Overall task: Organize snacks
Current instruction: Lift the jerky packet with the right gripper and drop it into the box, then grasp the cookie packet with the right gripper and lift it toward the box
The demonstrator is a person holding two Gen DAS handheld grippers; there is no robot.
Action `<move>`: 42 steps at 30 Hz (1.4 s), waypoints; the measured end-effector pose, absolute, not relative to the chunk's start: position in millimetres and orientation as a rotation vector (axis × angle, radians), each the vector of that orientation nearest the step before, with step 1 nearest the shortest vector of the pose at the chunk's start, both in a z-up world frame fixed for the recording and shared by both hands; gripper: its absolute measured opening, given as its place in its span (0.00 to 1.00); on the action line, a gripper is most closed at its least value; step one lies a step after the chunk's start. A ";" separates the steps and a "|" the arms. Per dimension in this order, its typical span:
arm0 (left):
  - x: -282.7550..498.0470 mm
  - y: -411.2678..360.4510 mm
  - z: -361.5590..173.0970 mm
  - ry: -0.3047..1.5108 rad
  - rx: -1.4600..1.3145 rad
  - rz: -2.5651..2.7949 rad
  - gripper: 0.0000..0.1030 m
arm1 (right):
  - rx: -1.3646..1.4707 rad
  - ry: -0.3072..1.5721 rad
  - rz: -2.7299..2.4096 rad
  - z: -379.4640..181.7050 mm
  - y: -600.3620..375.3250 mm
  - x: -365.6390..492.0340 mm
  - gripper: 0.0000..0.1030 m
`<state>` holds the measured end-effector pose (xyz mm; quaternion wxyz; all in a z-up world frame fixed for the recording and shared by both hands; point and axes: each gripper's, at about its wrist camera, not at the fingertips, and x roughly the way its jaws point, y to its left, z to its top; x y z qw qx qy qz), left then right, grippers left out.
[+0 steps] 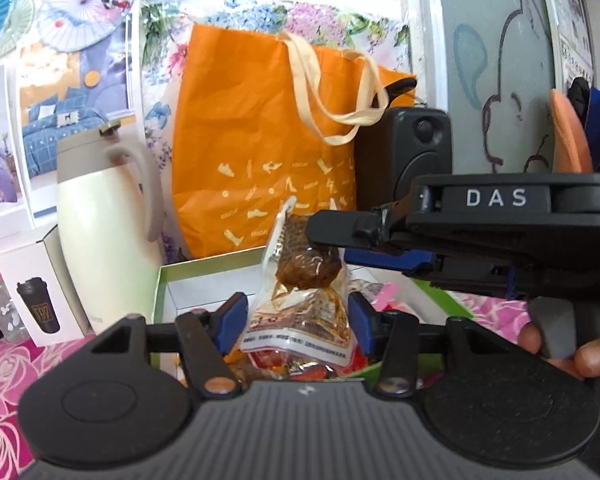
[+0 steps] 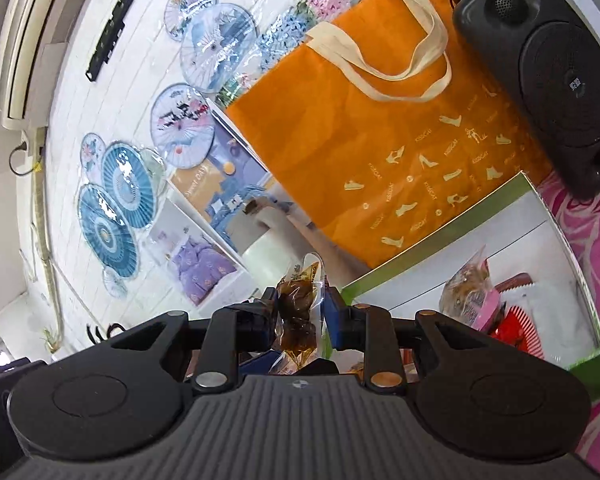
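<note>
Over a desk (image 1: 4,376) clothed in pink roses, the right gripper (image 1: 328,242) pinches a brown snack packet (image 1: 306,264), which also sits between the left gripper's (image 1: 296,318) parted fingers, above the green-rimmed box (image 2: 440,236). Far behind stand an orange bag (image 1: 252,128), speaker (image 2: 556,80) and cream flask (image 1: 100,216).

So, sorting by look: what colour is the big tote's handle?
Cream, on the orange tote bag; its handle shows best in the right wrist view.
</note>
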<state>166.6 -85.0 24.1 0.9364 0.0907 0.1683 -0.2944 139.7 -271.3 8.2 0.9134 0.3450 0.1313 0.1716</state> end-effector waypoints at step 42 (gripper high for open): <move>126.1 -98.0 -32.3 0.510 0.201 -0.756 0.99 | 0.650 0.493 0.133 -43.0 -315.3 63.6 0.86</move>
